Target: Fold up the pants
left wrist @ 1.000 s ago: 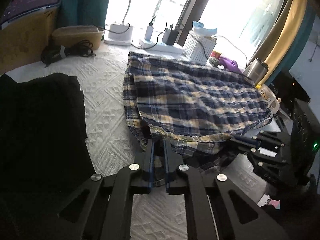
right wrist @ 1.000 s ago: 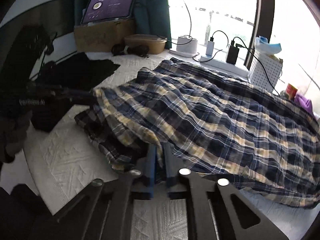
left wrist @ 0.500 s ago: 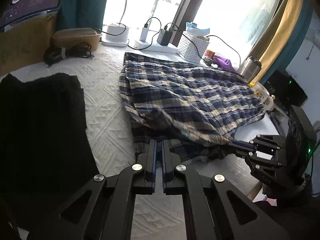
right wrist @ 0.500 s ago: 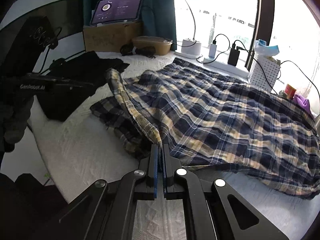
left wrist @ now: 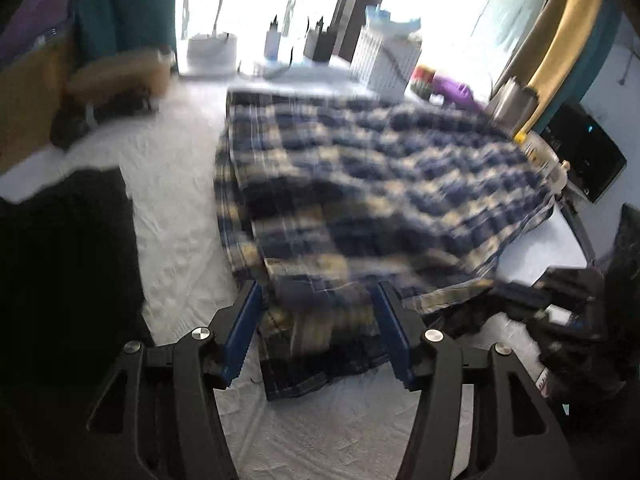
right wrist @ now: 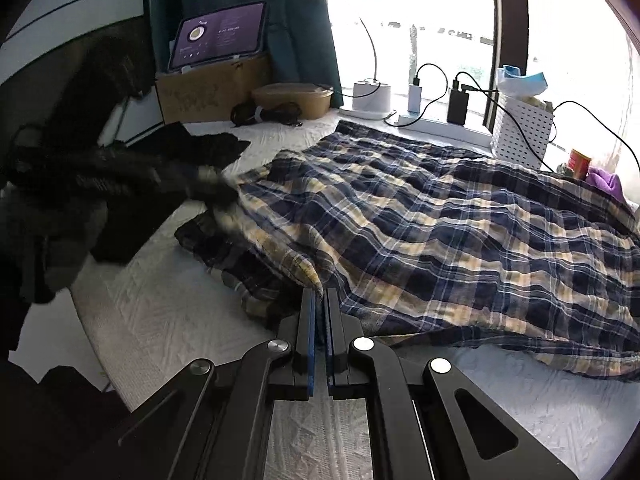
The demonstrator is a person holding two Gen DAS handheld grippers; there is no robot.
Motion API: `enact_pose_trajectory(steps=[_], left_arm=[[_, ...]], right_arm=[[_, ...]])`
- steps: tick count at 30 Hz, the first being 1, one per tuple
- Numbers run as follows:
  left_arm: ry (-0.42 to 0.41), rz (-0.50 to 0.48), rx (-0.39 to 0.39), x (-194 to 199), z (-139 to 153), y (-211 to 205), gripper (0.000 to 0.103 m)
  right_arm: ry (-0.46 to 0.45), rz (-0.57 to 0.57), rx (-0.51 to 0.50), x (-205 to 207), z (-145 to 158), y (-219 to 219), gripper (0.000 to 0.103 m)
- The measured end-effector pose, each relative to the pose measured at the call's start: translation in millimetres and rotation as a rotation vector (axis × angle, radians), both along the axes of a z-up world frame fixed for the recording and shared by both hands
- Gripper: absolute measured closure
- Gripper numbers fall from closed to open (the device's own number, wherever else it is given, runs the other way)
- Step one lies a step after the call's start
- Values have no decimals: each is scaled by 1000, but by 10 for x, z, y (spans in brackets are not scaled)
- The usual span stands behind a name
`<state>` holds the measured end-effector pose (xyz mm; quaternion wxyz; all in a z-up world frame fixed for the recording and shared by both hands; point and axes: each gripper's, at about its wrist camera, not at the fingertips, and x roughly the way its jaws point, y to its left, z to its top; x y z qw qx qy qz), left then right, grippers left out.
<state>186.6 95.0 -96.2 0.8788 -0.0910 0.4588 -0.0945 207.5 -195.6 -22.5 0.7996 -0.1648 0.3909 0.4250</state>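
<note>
pants (right wrist: 440,224): navy, cream and yellow plaid | bedspread (right wrist: 152,312): white, embossed pattern | garment (left wrist: 60,260): black | curtain (right wrist: 240,12): teal | basket (right wrist: 522,130): white | cloth (right wrist: 604,180): purple | left gripper (left wrist: 316,300) pads: blue

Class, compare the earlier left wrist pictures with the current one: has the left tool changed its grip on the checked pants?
Yes. The left tool is opening, its fingers now apart around the pants hem on the white cover.

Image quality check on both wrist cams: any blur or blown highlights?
Left wrist view: heavy motion blur smears the plaid pants; the window is blown out; the left tongs, opening, stay sharp. Right wrist view: pants crisp, window overexposed, strong fisheye curvature, only the other gripper at left blurred.
</note>
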Motion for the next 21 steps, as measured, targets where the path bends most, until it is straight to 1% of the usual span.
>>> enact_pose_trajectory(steps=[1, 2, 3, 4, 5, 6, 7, 8, 9, 10, 11, 13, 15, 17, 19, 21], left_arm=[[6, 5, 2, -6, -23, 4, 61], [12, 8, 5, -15, -32, 5, 76], [13, 14, 4, -29, -24, 1, 83], [6, 17, -4, -45, -2, 2, 92], [-6, 14, -15, -63, 32, -1, 96], [-20, 14, -16, -82, 79, -13, 97], [-34, 17, -12, -96, 125, -28, 100], [-48, 16, -15, -110, 179, -43, 101], [-56, 14, -21, -108, 224, -51, 101], [-63, 14, -25, -98, 266, -60, 101], [-75, 11, -26, -106, 321, -83, 101], [-83, 9, -24, -101, 381, -107, 101], [-87, 7, -46, -105, 444, -125, 101], [-98, 7, -69, -131, 526, -142, 102], [-110, 5, -118, -163, 622, -141, 102], [-121, 2, -196, -184, 692, -112, 102]], right_arm=[[3, -6, 6, 10, 7, -17, 99], [5, -9, 13, 21, 12, -35, 98], [8, -13, 21, 35, 17, -57, 98], [8, -15, 25, 41, 18, -77, 98], [9, -20, 30, 53, 20, -96, 97], [12, -23, 34, 64, 20, -111, 96], [16, -30, 41, 84, 19, -136, 90], [18, -35, 45, 97, 16, -150, 77], [19, -41, 47, 110, 13, -162, 66], [22, -49, 56, 131, 18, -187, 41], [24, -54, 69, 146, 28, -208, 27], [33, -57, 110, 165, 66, -261, 27], [40, -66, 139, 193, 106, -322, 27], [41, -90, 146, 235, 117, -383, 26], [43, -115, 152, 283, 121, -462, 26], [52, -133, 157, 327, 110, -539, 27]])
